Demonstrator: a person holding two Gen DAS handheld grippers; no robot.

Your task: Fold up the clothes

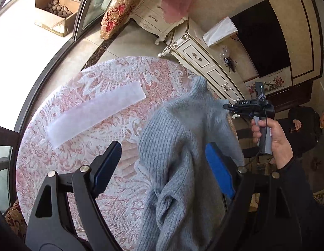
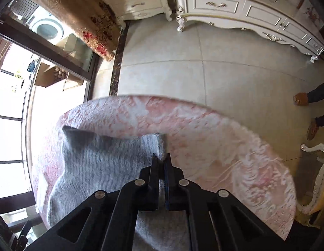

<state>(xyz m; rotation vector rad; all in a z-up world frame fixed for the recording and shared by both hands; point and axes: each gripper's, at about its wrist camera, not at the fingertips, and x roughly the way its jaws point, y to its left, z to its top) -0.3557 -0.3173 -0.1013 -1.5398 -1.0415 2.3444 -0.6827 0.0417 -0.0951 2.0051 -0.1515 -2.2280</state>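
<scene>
A grey ribbed knit sweater [image 1: 178,146] hangs partly lifted over a round table covered in pink and white lace [image 1: 78,150]. My right gripper [image 2: 160,159] is shut on a folded edge of the sweater [image 2: 95,159]. The left wrist view shows that gripper [image 1: 227,106] at the garment's upper right, held by a hand [image 1: 272,138]. My left gripper [image 1: 162,167] is open and wide. The sweater's lower part drapes between its blue pads [image 1: 219,171] without being pinched.
A white rectangular strip [image 1: 95,115] lies on the table's left half. Beyond the table are tiled floor, a cream cabinet [image 1: 203,62], a dark TV [image 1: 260,35], a cardboard box [image 1: 57,8] past the glass door, and a seated person [image 1: 304,129]. A person's feet [image 2: 301,99] are at the right.
</scene>
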